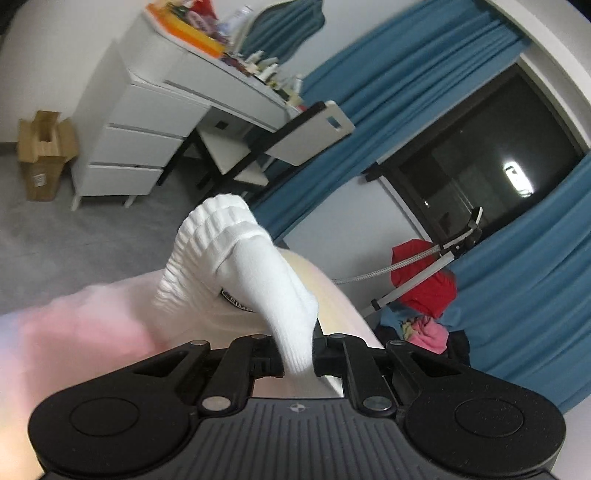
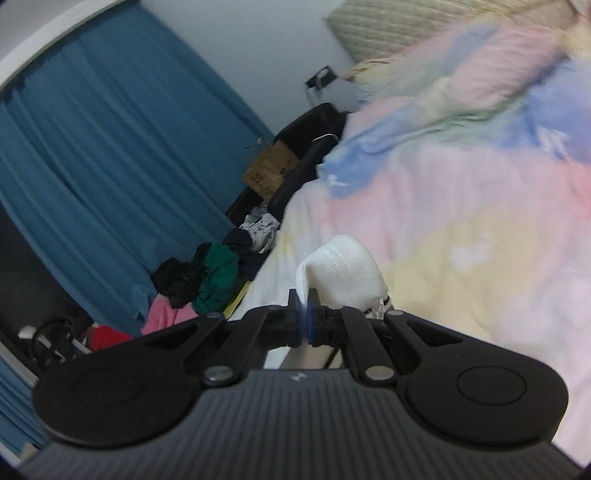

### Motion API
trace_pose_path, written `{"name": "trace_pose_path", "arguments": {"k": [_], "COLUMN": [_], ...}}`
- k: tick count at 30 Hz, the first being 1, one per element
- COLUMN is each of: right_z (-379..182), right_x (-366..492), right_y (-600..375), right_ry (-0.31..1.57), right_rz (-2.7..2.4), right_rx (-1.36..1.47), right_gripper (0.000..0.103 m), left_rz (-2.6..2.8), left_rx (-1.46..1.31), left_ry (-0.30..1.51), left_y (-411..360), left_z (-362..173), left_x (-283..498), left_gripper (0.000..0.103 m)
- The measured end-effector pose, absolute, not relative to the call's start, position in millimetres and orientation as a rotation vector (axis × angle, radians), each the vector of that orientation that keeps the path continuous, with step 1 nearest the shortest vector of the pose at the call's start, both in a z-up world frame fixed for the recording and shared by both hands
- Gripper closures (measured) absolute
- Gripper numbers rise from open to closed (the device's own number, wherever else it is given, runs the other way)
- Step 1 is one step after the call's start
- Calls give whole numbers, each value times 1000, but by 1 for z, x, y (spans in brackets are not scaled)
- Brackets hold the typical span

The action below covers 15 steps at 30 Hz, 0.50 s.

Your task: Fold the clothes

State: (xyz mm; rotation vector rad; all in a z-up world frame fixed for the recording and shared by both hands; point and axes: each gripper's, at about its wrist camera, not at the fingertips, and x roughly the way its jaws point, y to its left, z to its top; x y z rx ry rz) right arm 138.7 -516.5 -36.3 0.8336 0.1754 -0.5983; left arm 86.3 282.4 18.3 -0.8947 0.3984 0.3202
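Observation:
A white ribbed sock (image 1: 240, 273) hangs lifted above the pastel bedspread (image 1: 92, 325) in the left wrist view, its cuff doubled over at the top and a dark label showing near its middle. My left gripper (image 1: 298, 354) is shut on its lower end, the fabric pinched between the black jaws. In the right wrist view my right gripper (image 2: 304, 317) is shut on a thin edge of white sock fabric (image 2: 343, 273), which bulges out just beyond the blue-padded jaws over the bedspread (image 2: 461, 229).
A white desk with drawers (image 1: 140, 144) and a chair (image 1: 266, 147) stand across grey floor. Blue curtains (image 1: 498, 277) frame a dark window. Piled clothes (image 2: 210, 280) lie beside the bed, with a cardboard box (image 2: 269, 170) and a quilted headboard (image 2: 399, 26) further back.

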Motion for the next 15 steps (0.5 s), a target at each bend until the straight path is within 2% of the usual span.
{"name": "trace_pose_path", "arguments": {"k": [4, 9, 15], "right_z": [-42, -83, -143], "right_x": [235, 349, 422], "right_y": [-513, -501, -493], "right_ry": [237, 343, 467], "right_rz": [-620, -647, -691], "right_rx": [745, 615, 529], "right_gripper": [97, 97, 97], "left_rz": [339, 415, 470], "left_rx": [-895, -885, -738], "left_ry": [465, 577, 666], "left_y": [283, 286, 271], "left_z": [2, -38, -84], "left_x": [178, 294, 375], "left_gripper": [92, 92, 89]}}
